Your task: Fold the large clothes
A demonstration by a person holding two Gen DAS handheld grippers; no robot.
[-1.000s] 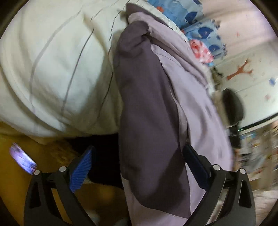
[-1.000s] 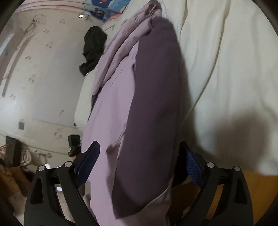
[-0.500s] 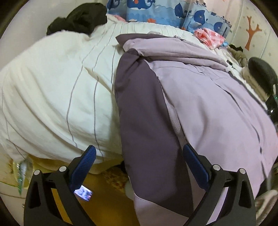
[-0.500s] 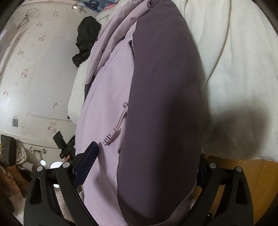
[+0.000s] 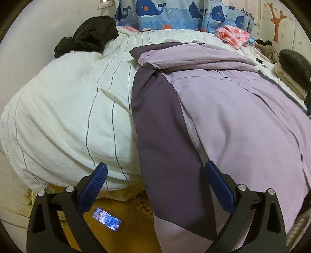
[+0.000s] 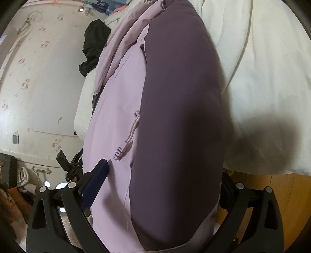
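My left gripper has matte black, cut-out triangular arms, each studded with two round silver screws, and ribbed blue pads on the fingers. My right gripper is built alike, with darker navy pads.

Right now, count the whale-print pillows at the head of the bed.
2: one whale pillow behind the white duvet, another to its right beside pink fabric. More may be hidden.

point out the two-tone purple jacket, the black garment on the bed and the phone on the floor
two-tone purple jacket (image 5: 243,120), left wrist view, pale lilac front panel
black garment (image 5: 91,33), left wrist view, middle of the heap
phone (image 5: 107,219), left wrist view, lit screen
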